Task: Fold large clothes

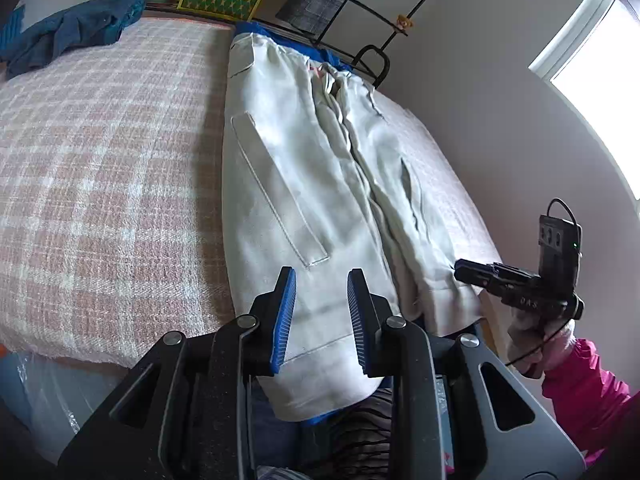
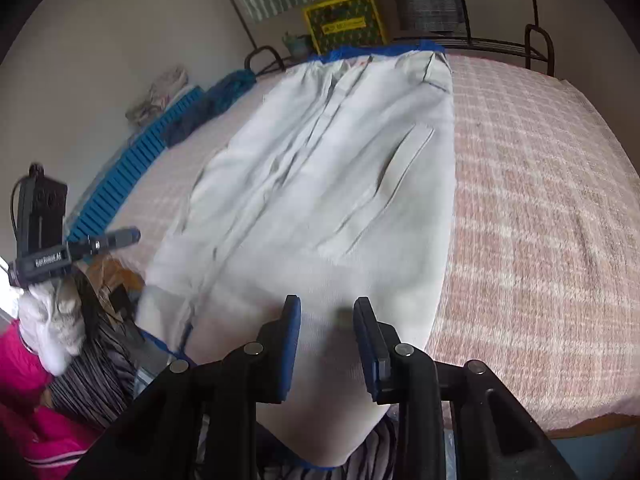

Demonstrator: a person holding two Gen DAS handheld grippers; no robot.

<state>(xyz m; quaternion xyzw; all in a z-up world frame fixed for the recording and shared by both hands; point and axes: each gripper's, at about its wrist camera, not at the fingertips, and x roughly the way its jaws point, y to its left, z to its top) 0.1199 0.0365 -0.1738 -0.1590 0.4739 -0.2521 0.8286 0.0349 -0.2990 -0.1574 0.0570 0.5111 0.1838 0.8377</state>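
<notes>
Window (image 1: pixel 592 40) shows only beside left gripper (image 1: pixel 322 304).

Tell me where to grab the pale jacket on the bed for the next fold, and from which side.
Grip the pale jacket at its near hem, one gripper toward each corner, coming from the bed's near edge. It lies flat and lengthwise on the checked bedspread, hem overhanging the edge, so there is likely a free lip there. Left gripper and right gripper are both open above it.
</notes>
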